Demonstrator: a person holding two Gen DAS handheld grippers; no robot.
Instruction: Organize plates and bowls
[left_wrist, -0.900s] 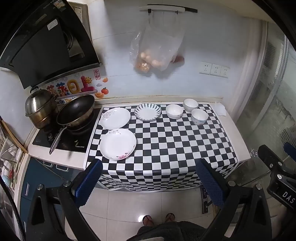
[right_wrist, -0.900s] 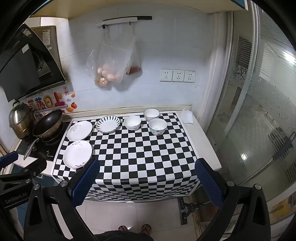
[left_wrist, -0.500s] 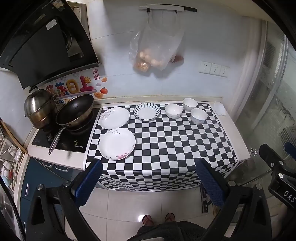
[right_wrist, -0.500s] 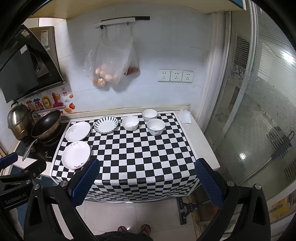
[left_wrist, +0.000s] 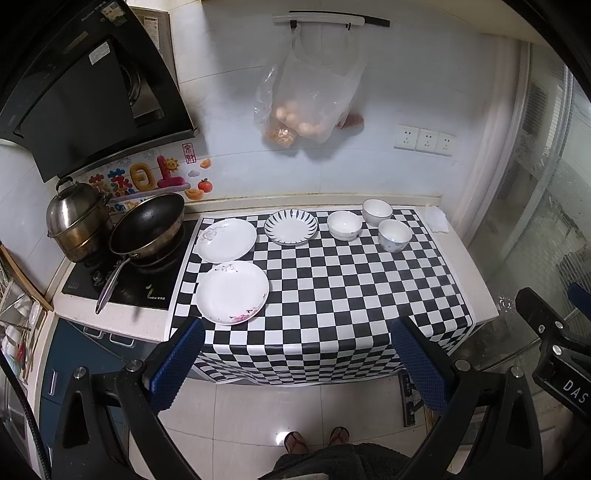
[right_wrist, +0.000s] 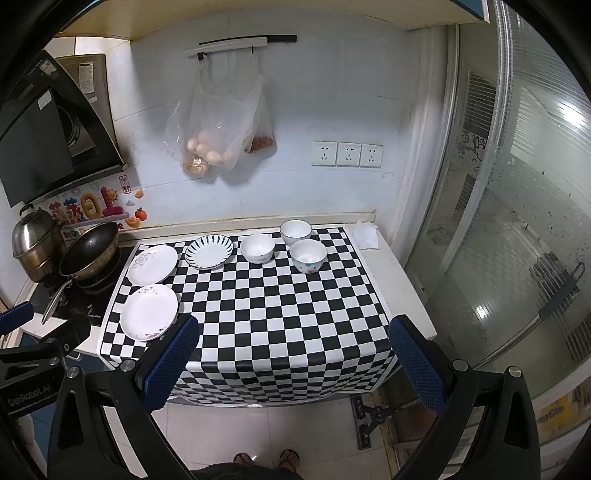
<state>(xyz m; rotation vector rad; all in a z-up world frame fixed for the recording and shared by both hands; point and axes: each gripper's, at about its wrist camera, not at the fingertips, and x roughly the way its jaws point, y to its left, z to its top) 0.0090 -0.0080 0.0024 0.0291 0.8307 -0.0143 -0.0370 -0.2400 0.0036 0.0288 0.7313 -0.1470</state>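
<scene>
While your plates and bowls sit untouched along the far half of the counter, both grippers hang back over the floor in front of it. Your near plate (left_wrist: 232, 291) lies at the left front of the checkered cloth (left_wrist: 332, 295), a second flowered plate (left_wrist: 226, 240) sits just behind it, and a striped plate (left_wrist: 291, 227) rests to the right of that. Three bowls cluster further right: a middle bowl (left_wrist: 344, 225), a back bowl (left_wrist: 377, 212) near the wall, and a front bowl (left_wrist: 394, 235) with a small painted mark you cannot read clearly. All six pieces stand apart, none stacked. The cloth drapes over the counter's front edge. To its left you have a black cooktop (left_wrist: 122, 284) carrying a dark pan (left_wrist: 147, 230) and a steel pot (left_wrist: 78, 221), with a range hood (left_wrist: 85, 96) above. A plastic bag (left_wrist: 306, 107) of round items hangs from a wall rail, wall sockets (left_wrist: 424, 139) sit to the right, and a crumpled white tissue (left_wrist: 436, 218) lies at the counter's back right corner. Glass doors close off the right side. Your feet in sandals (left_wrist: 317, 439) are partly cut off at the bottom edge. Your left gripper (left_wrist: 295, 363) has its blue pads spread wide with nothing between them; your right gripper (right_wrist: 291, 363) is likewise spread wide and empty, both pointing toward the counter from above.
</scene>
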